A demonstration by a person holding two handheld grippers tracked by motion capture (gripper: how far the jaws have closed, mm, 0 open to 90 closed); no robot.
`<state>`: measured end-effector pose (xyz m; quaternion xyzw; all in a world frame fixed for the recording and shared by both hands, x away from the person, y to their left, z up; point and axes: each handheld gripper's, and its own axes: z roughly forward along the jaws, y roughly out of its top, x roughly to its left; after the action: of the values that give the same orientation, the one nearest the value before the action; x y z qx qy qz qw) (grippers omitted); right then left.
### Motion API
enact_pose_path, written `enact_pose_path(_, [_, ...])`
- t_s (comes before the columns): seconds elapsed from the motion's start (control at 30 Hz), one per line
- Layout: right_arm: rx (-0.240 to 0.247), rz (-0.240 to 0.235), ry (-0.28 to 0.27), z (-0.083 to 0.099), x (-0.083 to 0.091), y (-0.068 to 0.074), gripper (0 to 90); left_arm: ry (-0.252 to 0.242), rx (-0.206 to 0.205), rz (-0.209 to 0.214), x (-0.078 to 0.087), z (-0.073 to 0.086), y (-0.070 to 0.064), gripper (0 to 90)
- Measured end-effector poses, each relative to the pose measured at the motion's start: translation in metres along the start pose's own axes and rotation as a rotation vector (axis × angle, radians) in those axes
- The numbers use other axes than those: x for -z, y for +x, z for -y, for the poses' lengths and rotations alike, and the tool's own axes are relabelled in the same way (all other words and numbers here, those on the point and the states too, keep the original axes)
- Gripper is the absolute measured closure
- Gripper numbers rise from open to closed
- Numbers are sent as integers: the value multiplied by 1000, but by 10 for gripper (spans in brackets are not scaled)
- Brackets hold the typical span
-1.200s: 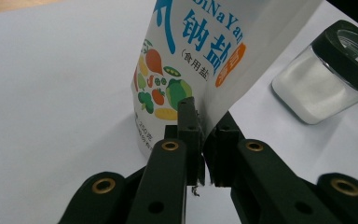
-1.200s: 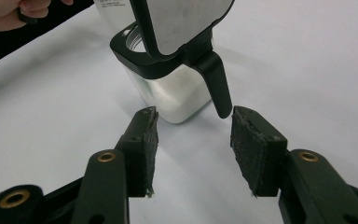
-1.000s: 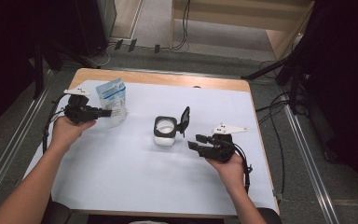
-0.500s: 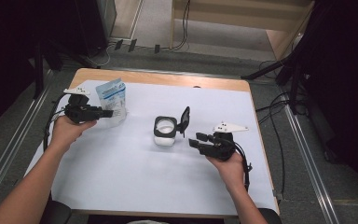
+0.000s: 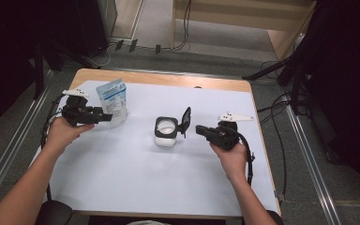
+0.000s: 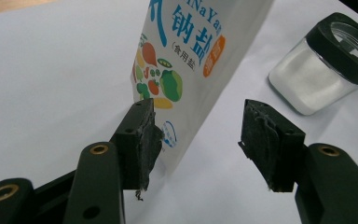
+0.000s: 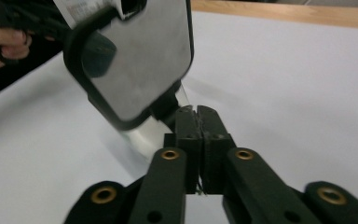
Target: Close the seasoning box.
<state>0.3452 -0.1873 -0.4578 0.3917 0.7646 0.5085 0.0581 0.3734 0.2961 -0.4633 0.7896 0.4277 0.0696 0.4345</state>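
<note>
A: Left gripper [image 5: 104,117], status?

B: Held at about 9 o'clock on the table [image 5: 136,187], pointing toward 3 o'clock. Fingers [image 6: 142,140] wide apart, nothing pinched. In the left gripper view the pouch [image 6: 186,70] stands in the gap; its lower corner lies against or just beside the left-hand pad, while the other pad stands apart from it. Whether the pad truly touches, I cannot tell.

A: Pouch position?

B: Upright near 10 o'clock in the high view, white and blue, with printed vegetables and Chinese lettering on the face. The tips of the left gripper sit just at its base.

A: Jar?

B: Jar [image 5: 166,131] at the table's middle. Clear body, white grains inside, black collar. Its hinged lid [image 5: 185,121] is flipped up and stands on the 3 o'clock side. In the left gripper view the jar lies beyond the pouch toward 2 o'clock, well apart from those fingers.

A: Right gripper [image 5: 199,129]?

B: At about 3 o'clock, pointing toward 9 o'clock at the jar. Fingers [image 7: 189,126] pressed flat together, nothing between them that I can see. In the right gripper view the tips sit just under the raised lid, close by the hinge; contact uncertain. The lid's inner face is grey and shiny, framed in black.

A: Anything else?

B: White sheet over a wooden table. Cable [image 5: 249,154] trailing from the right gripper.
</note>
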Motion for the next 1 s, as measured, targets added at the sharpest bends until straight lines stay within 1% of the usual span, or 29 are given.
enact_pose_path(0.1, [-17,-31,-14,-10,-5,-3,900,7,8,-9,5,3,-1,447])
enact_pose_path(0.13, [-17,-40,-13,-12,-7,-4,900,15,7,-7,6,4,-2,446])
enact_pose_path(0.17, [-13,-43,-13,-15,-9,-4,900,26,0,-19,7,5,-3,446])
enact_pose_path(0.23, [-14,-55,-20,-18,-14,-4,900,35,-3,-23,9,7,-5,446])
enact_pose_path(0.27, [-17,-60,-21,-20,-15,-3,900,32,-9,-25,10,9,-7,446])
enact_pose_path(0.3, [-13,-64,-22,-21,-17,-2,900,17,0,-20,10,11,-9,447])
enact_pose_path(0.33, [-13,-70,-20,-22,-19,-1,900,22,0,-11,11,12,-9,447])
enact_pose_path(0.37, [-13,-76,-18,-23,-20,0,900,19,4,-13,12,14,-10,447])
enact_pose_path(0.43, [-5,-79,-13,-25,-23,2,900,33,-1,-19,12,16,-12,447])
enact_pose_path(0.5, [-2,-73,-16,-27,-25,2,900,30,0,-19,13,19,-15,448])
enact_pose_path(0.57, [-9,-79,-15,-27,-25,0,900,25,5,-5,15,21,-18,448])
enact_pose_path(0.63, [-11,-83,-15,-26,-25,0,900,18,0,-8,16,22,-21,449])
enact_pose_path(0.67, [-9,-83,-17,-26,-25,0,900,24,0,-5,17,23,-23,451])
enact_pose_path(0.8, [-9,-87,-19,-27,-25,-1,900,7,-7,15,17,26,-29,453])
enact_pose_path(0.83, [-14,-88,-20,-27,-25,-1,900,11,-7,21,17,27,-31,453])
enact_pose_path(1.0, [-5,-85,-21,-29,-27,0,900,12,-16,29,16,33,-36,451])
